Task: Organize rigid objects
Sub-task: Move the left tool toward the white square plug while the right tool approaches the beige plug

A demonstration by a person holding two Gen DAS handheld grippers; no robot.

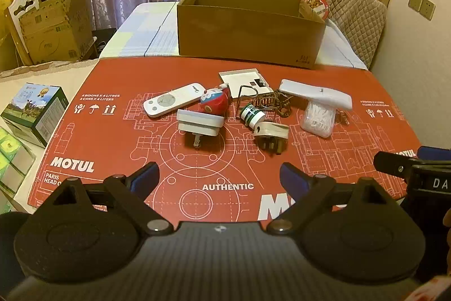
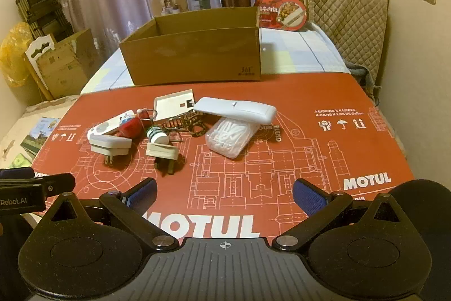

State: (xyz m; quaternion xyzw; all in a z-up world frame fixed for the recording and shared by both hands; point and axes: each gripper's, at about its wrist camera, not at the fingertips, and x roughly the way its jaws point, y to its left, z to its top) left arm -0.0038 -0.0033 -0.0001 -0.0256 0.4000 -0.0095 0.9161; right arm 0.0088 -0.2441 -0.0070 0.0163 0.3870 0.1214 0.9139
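From my left wrist camera, my left gripper (image 1: 219, 174) hangs with its blue-padded fingers spread wide, nothing between them, above a flat red printed cardboard sheet (image 1: 118, 137) that covers the surface. Ahead lies a loose cluster: a slim white remote (image 1: 173, 100), a glossy red round toy (image 1: 214, 101), a boxy white plug adapter (image 1: 199, 123), a small green-and-white bottle (image 1: 251, 114), a cream plug (image 1: 271, 136) and a clear plastic box of cotton swabs (image 1: 319, 117) with a smooth white oblong case (image 1: 315, 94) resting on top. Beyond stands an open brown cardboard box (image 1: 248, 31).

From my right wrist camera, my right gripper (image 2: 225, 195) is also spread wide and empty. The same cluster lies ahead to the left, swabs box (image 2: 229, 138) nearest centre, the cardboard box (image 2: 194, 52) behind it.
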